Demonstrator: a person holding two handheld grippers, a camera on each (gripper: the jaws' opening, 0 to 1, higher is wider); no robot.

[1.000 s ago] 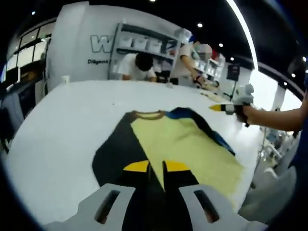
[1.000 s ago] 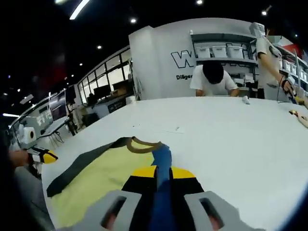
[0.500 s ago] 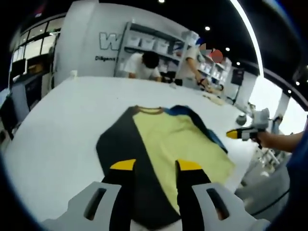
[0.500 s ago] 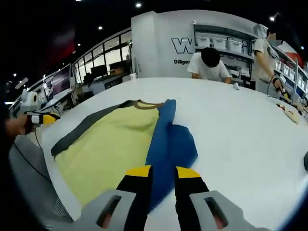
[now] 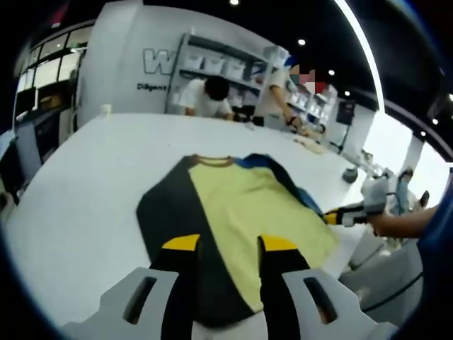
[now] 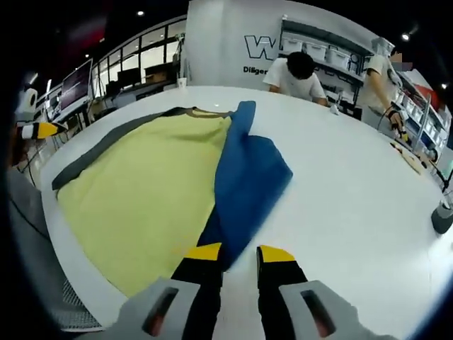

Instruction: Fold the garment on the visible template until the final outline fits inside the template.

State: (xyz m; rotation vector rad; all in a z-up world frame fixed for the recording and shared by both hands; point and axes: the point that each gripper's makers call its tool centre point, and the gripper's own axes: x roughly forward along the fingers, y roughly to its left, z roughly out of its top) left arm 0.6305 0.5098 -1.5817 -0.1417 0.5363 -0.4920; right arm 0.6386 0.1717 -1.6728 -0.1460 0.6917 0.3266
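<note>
Garment (image 5: 233, 227) lies flat on the white table (image 5: 85, 184). Left gripper (image 5: 228, 244) and right gripper (image 6: 236, 252) spread apart above its hem, apparently not touching.

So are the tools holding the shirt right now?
No. Both are open with nothing between their jaws: the left tool hovers over the shirt's dark side, the right tool by its blue edge.

A large open lab or workshop hall. A wide white table (image 6: 340, 177) runs toward a white wall with big lettering (image 5: 157, 62) at 11 o'clock. Shelves with storage bins (image 5: 219, 65) stand at 12 o'clock, two people (image 6: 294, 74) working beside them. Monitors on desks (image 6: 78, 85) line the windows at 10 o'clock, under a dark ceiling with spotlights.
</note>
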